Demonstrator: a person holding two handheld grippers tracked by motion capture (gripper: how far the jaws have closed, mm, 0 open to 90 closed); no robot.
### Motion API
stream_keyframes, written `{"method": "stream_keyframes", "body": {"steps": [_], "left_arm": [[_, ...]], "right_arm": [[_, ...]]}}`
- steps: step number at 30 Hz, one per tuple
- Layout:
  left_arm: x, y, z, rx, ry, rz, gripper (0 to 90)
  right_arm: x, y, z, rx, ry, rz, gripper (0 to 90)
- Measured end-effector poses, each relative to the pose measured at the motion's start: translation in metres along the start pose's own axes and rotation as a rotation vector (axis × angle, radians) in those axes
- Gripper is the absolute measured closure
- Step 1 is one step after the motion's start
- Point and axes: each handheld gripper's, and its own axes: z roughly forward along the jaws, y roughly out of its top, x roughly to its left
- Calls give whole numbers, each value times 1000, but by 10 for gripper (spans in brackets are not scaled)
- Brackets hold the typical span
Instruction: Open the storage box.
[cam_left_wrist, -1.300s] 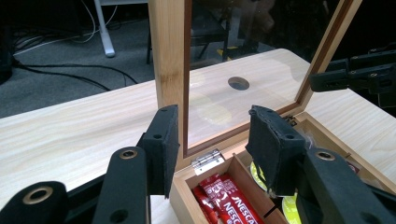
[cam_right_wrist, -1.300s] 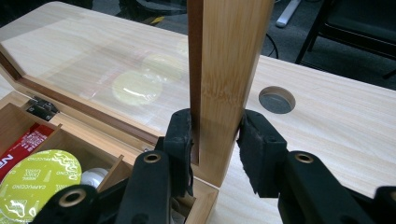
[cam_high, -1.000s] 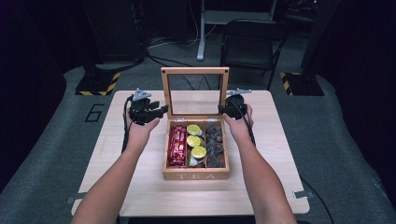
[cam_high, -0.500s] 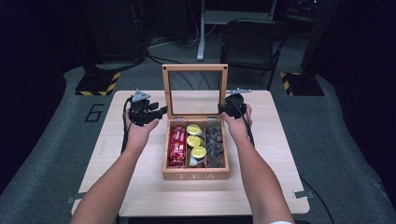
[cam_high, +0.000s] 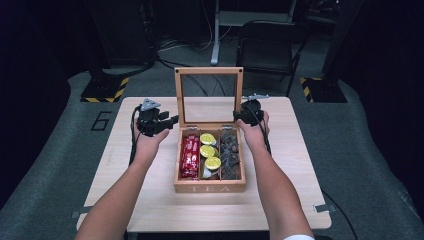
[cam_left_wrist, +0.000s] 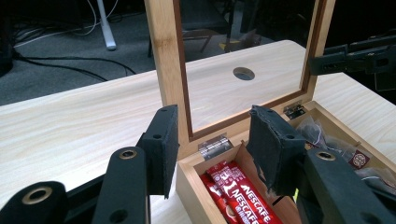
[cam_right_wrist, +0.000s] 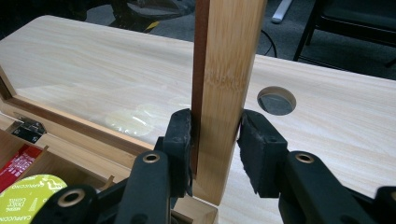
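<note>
The right gripper view shows the right gripper (cam_right_wrist: 215, 140) clamped on the lid (cam_right_wrist: 229, 70) frame's edge. In the left gripper view, the left gripper (cam_left_wrist: 212, 147) straddles the lid's other side, jaws apart, not touching. The box (cam_high: 210, 187) sits mid-table (cam_high: 150, 200), its dark right compartment hard to read. Beyond lies grey floor (cam_high: 60, 165) and a chair (cam_high: 272, 45).

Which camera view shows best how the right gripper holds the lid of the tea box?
The right gripper view: the right gripper pads clamp the lid frame's side rail close up. The high view shows this small; the left gripper view shows its black tip at the lid's far edge.
</note>
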Motion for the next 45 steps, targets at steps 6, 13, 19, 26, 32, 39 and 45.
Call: {"method": "stream_keyframes", "body": {"steps": [6, 13, 19, 26, 32, 39, 45], "left_arm": [[0, -1, -1, 1, 2, 0, 530], [2, -2, -1, 1, 4, -8, 528], [5, -2, -2, 6, 11, -8, 511], [5, -2, -8, -3, 25, -17, 471], [6, -2, -12, -7, 28, -22, 456], [8, -4, -14, 0, 17, -14, 454], [9, -6, -17, -14, 16, -16, 436]], "right_arm": [[1, 0, 0, 3, -4, 1, 640], [5, 0, -2, 0, -8, 10, 560], [9, -2, -11, -11, -3, 8, 483], [19, -7, -28, -35, 14, -54, 455], [24, -15, -42, -38, 53, -97, 442], [27, -20, -54, -36, 107, -102, 434], [30, -21, -61, -44, 138, -129, 410]]}}
